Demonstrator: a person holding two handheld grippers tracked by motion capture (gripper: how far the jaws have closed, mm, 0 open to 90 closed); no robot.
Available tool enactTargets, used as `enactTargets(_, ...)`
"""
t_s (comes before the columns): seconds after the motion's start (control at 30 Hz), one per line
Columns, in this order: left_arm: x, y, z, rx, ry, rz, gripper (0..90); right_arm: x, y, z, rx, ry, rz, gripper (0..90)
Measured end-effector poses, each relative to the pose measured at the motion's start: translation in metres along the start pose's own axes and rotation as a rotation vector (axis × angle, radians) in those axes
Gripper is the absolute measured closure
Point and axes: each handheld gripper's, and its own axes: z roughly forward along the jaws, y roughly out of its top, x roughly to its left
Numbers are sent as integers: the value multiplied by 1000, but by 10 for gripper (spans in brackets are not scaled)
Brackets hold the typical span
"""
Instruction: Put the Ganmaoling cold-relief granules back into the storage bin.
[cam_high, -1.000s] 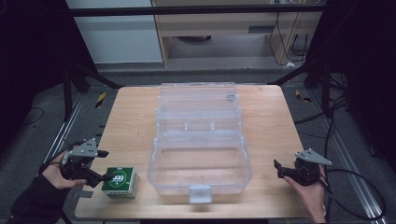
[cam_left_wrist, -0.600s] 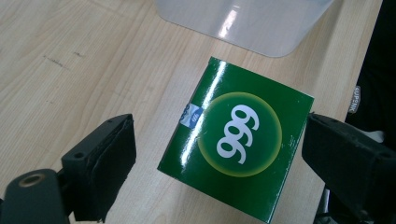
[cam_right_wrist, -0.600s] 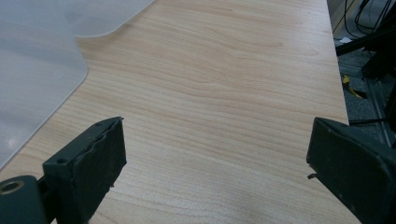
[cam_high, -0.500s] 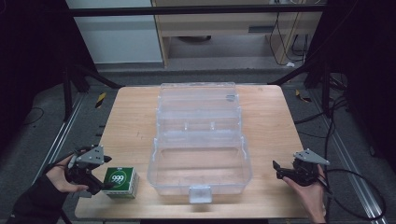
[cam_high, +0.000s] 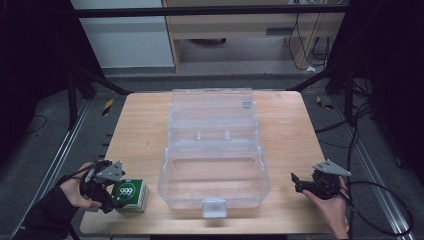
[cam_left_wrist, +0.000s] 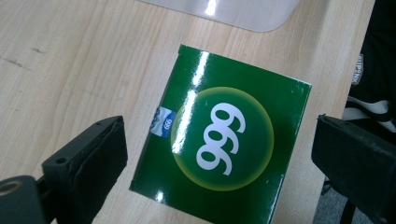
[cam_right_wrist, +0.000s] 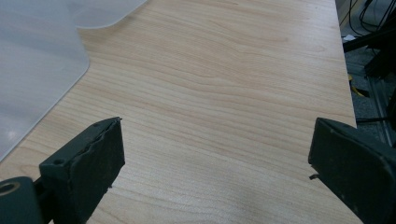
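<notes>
Lying flat on the wooden table (cam_high: 140, 125), the green box (cam_high: 131, 195) marked 999 sits just beside the clear plastic case (cam_high: 215, 165), off that case's near-left corner and close to the table's front edge. Its printed top face points up.

Over the box hangs the left gripper (cam_high: 112, 197), held in the person's left hand (cam_high: 77, 187), which comes in from the bottom-left corner with a dark sleeve behind it. In the left gripper view the tool points steeply down at the box, and its two black jaws stand wide apart, one on either side of the green top; they have just been opening, and the pads press on nothing. From the high view, the gripper's body covers the box's left edge, so whether any part of the tool touches the carton there cannot be told.

To the right of the clear case, well apart from it, the right gripper (cam_high: 297, 181) rests low over the bare wood in the person's right hand (cam_high: 332, 205), aimed toward the case. Its jaws are also spread wide with only table between them.

The case is open, its lid laid back toward the far side; its walls are transparent and hard to trace against the wood. The person's forearms are cut off by the bottom frame edge.
</notes>
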Motion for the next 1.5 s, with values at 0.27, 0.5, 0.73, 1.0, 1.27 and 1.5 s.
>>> enactTargets(0.27, 0, 0, 10, 27, -19, 14, 22, 1, -1, 1, 12, 4, -1, 32)
enactTargets(0.5, 2, 2, 20, 48, -30, 21, 21, 1, -2, 3, 22, 3, -13, 30)
enactTargets(0.73, 5, 2, 32, 73, -58, 23, 17, 1, -2, 4, 31, 6, -19, 28)
enactTargets(1.0, 6, 2, 39, 100, -67, 37, 24, 2, -3, 5, 35, 7, -25, 28)
enactTargets(1.27, 7, 1, 40, 103, -73, 33, 89, 2, -3, 5, 34, 1, -25, 26)
enactTargets(1.5, 6, 1, 38, 107, -72, 11, 133, 2, -3, 5, 40, 6, -25, 26)
